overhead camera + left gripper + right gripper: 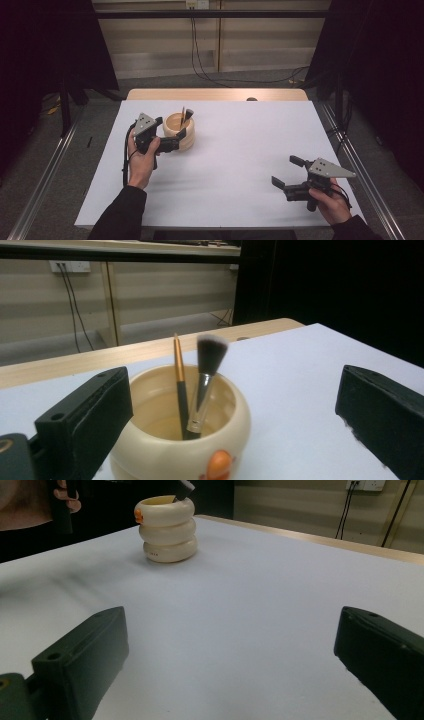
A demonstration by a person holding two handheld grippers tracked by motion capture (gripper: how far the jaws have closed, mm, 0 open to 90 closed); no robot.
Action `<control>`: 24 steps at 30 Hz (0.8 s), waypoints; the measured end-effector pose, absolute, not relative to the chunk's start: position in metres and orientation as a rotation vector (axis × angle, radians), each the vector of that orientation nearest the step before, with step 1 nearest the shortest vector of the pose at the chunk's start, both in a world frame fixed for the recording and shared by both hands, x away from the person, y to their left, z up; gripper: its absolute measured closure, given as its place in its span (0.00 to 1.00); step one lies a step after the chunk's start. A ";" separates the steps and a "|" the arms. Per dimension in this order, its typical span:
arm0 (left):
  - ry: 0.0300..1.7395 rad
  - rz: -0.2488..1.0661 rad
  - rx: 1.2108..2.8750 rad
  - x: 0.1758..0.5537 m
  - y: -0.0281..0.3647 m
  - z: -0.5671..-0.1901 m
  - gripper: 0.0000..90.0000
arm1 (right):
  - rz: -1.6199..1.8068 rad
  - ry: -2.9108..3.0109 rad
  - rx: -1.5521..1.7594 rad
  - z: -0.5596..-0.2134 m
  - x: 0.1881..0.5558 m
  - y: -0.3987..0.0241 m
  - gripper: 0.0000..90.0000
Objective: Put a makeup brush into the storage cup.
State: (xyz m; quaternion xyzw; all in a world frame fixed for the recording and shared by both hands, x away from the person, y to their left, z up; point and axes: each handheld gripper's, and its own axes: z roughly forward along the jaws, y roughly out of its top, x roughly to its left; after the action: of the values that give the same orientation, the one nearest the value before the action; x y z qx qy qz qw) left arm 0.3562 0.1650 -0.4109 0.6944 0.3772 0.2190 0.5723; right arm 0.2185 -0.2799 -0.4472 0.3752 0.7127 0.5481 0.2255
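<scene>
White tabletop (225, 165), centre frame: the spread left gripper (172, 142) should be centred around the ringed holder (181, 131) before closing.

White table (240, 165), wall socket (69, 266) with cables (200, 60).

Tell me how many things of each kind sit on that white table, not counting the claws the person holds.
Cream ringed holder: 1
Makeup brush with a dark, white-tipped head: 1
Thin stick with a gold top and dark lower part, perhaps a second brush or a pencil: 1
Total: 3
Both tools stand inside the holder.
</scene>
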 end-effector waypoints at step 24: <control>0.859 0.567 1.652 0.307 0.175 -0.422 0.02 | 1.507 1.961 1.038 -0.447 0.218 -0.280 0.01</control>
State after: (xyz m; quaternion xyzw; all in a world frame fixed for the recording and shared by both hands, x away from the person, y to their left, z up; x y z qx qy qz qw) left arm 0.3067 0.1747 -0.4223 0.7015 0.3648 0.2407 0.5629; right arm 0.2184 -0.2798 -0.4473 0.3768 0.7119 0.5472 0.2278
